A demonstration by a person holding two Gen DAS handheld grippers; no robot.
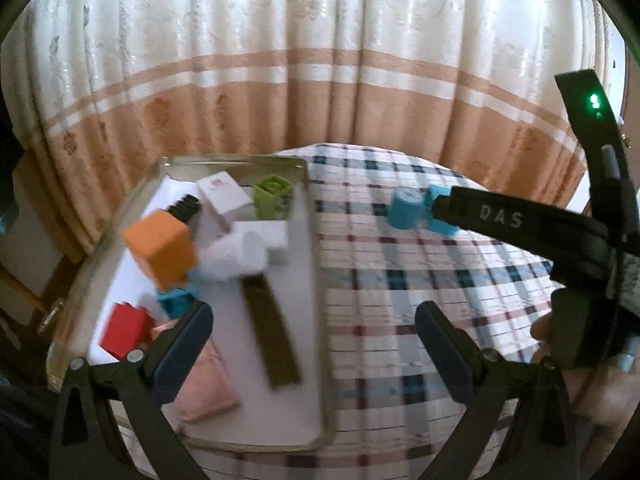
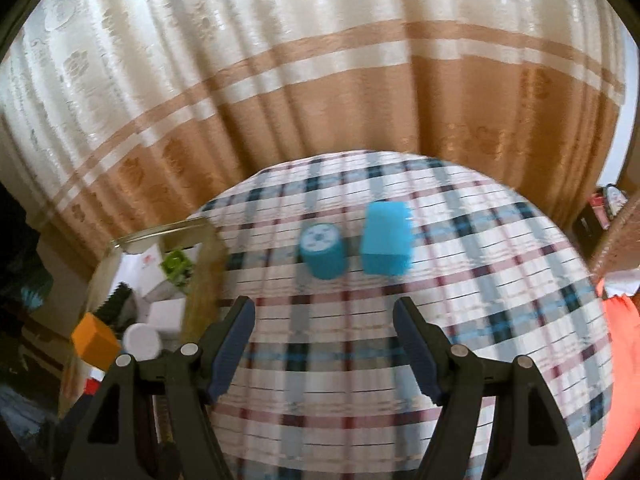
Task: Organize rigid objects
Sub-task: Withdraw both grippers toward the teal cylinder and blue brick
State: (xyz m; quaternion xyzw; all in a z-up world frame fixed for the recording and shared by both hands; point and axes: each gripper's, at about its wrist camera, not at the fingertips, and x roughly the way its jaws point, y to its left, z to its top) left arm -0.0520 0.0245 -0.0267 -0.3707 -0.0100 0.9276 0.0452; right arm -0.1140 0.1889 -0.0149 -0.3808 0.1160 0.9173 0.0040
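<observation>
My left gripper [image 1: 314, 328]: the fingers stand wide apart and nothing is between them; below the gap are the right edge of the tray and the checked cloth.
My right gripper [image 2: 324, 322]: the fingers stand wide too, empty, only the checked cloth [image 2: 360, 360] under them.
Tray [image 1: 316, 264]: it starts beside my left finger of the left gripper and goes away from it, on the cloth.
Near in the tray: a pink flat piece [image 1: 208, 384] and a red block [image 1: 126, 330] just at my left fingertip, a long olive bar [image 1: 272, 332] between the fingers' lines.
Farther in the tray: an orange cube [image 1: 162, 250], a white cylinder [image 1: 236, 258] lying down, a white box [image 1: 224, 196], a green block [image 1: 274, 196].
Blue cylinder [image 2: 322, 250]: upright on the cloth, beyond my right fingers, a little left of the gap's middle.
Blue block [image 2: 386, 238]: just beside the cylinder, on its right, apart from it.
Far: a curtain [image 2: 320, 80], cream above and tan below.
</observation>
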